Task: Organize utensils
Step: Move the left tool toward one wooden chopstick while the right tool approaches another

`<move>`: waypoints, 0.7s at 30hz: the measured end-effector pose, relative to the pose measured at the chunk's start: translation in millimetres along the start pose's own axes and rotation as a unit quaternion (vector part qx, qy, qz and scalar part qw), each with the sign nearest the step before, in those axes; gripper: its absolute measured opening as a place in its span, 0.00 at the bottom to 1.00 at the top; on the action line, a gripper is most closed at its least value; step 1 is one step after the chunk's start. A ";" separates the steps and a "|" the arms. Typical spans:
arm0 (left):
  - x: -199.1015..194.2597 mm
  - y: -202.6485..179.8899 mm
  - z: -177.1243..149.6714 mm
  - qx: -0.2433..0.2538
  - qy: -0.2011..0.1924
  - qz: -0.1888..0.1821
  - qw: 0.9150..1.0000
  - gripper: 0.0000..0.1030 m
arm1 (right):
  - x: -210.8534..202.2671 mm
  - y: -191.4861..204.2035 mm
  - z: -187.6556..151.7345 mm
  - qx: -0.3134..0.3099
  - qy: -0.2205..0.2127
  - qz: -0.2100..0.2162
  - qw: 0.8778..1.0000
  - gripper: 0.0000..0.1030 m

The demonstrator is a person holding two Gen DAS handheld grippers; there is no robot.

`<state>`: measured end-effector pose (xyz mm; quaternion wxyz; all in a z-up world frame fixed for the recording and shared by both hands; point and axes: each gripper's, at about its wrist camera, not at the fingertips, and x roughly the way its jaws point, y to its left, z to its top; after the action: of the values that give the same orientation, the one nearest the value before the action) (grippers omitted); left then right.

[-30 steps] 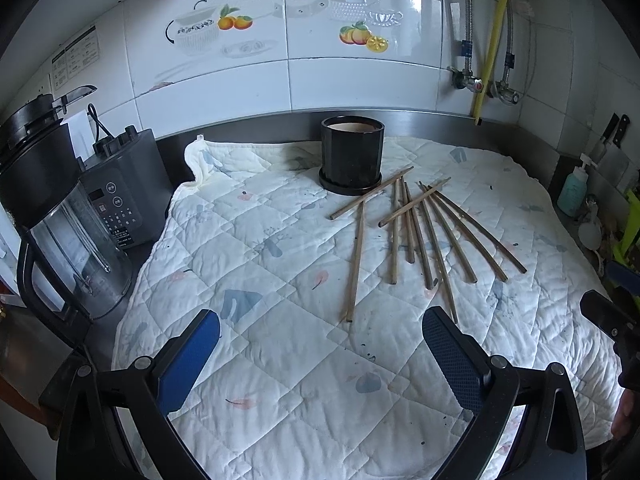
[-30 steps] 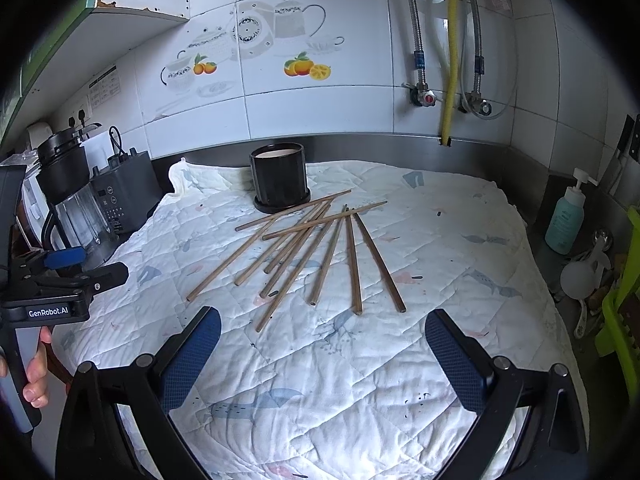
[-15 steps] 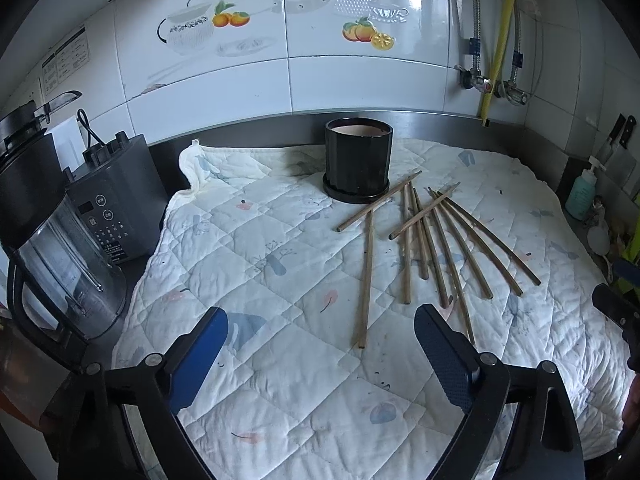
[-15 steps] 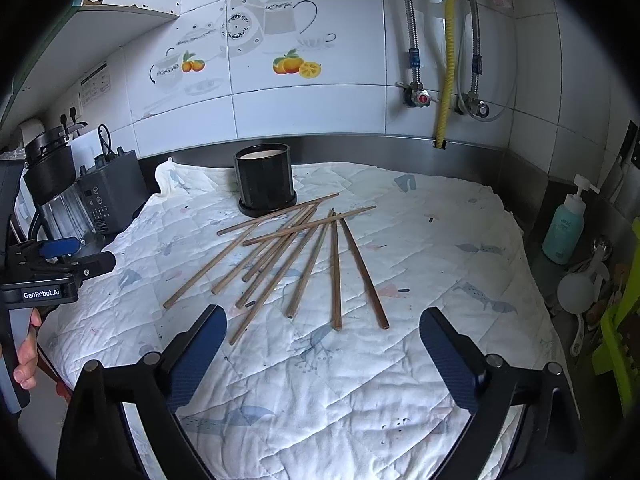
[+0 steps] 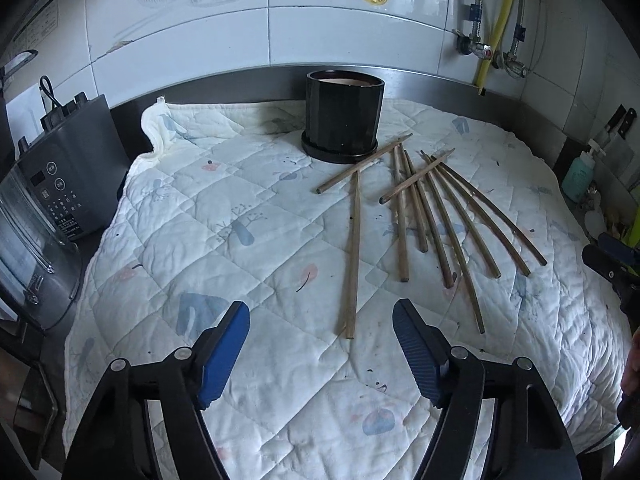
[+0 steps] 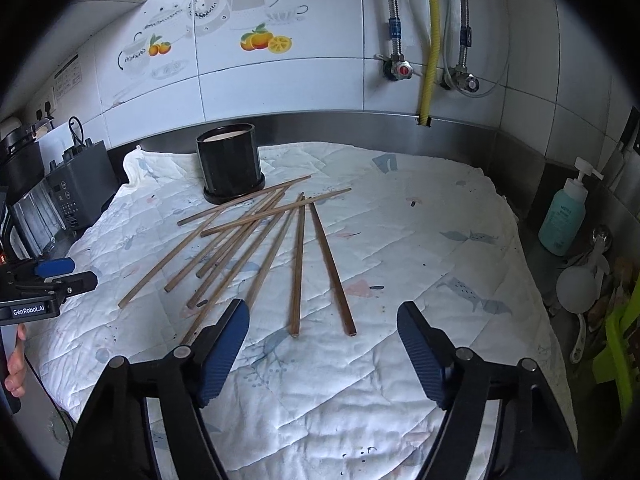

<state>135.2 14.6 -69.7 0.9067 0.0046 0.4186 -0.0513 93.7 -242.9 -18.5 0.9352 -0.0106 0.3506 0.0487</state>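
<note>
Several brown wooden chopsticks (image 5: 430, 216) (image 6: 256, 236) lie fanned out on a white quilted cloth (image 5: 224, 240) (image 6: 420, 240). A black round holder (image 5: 342, 114) (image 6: 230, 162) stands upright behind them near the wall. My left gripper (image 5: 320, 340) hovers just short of the near end of the leftmost chopstick (image 5: 352, 256); its jaws are closing, with nothing between them. My right gripper (image 6: 322, 340) hangs above the near ends of two chopsticks (image 6: 316, 272); its jaws are also closing and empty. The left gripper's body (image 6: 36, 280) shows at the left edge of the right wrist view.
A grey blender base (image 5: 68, 176) and a glass jug (image 5: 24, 248) stand left of the cloth. A green soap bottle (image 6: 564, 216), a white scoop and green rack (image 6: 620, 336) crowd the right side. Pipes and a yellow hose (image 6: 430, 40) run down the tiled wall.
Both grippers have moved forward and down toward the chopsticks, which now appear larger and closer. The fingers of both have drawn nearer together. The chopsticks and holder have not moved.
</note>
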 end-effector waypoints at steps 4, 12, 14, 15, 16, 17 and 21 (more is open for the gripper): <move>14.1 0.0 0.2 0.000 0.011 -0.010 1.000 0.72 | 11.9 -0.6 -1.0 0.000 0.010 0.003 1.000 0.79; 42.4 -9.5 6.3 0.019 0.027 -0.020 0.999 0.63 | 33.9 -4.4 0.4 -0.003 0.026 0.004 1.000 0.72; 50.5 -12.2 7.3 0.024 0.032 -0.024 0.999 0.58 | 38.7 -6.5 0.8 -0.003 0.030 0.004 1.000 0.71; 54.3 -13.2 7.9 0.026 0.034 -0.026 0.999 0.55 | 41.1 -7.6 1.1 -0.002 0.031 0.004 1.000 0.70; 58.1 -14.5 8.2 0.028 0.036 -0.027 0.999 0.54 | 43.6 -8.8 1.5 -0.001 0.034 0.004 0.999 0.69; 62.0 -15.5 8.6 0.031 0.039 -0.028 0.998 0.52 | 45.5 -9.0 1.5 -0.001 0.035 0.004 0.999 0.69; 72.9 -18.2 9.3 0.035 0.045 -0.034 0.998 0.42 | 54.2 -11.0 2.1 0.000 0.042 0.005 0.999 0.67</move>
<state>187.5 -10.5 -118.4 0.8840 0.0239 0.4567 -0.0966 136.8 -249.1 -52.7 0.9195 -0.0109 0.3894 0.0531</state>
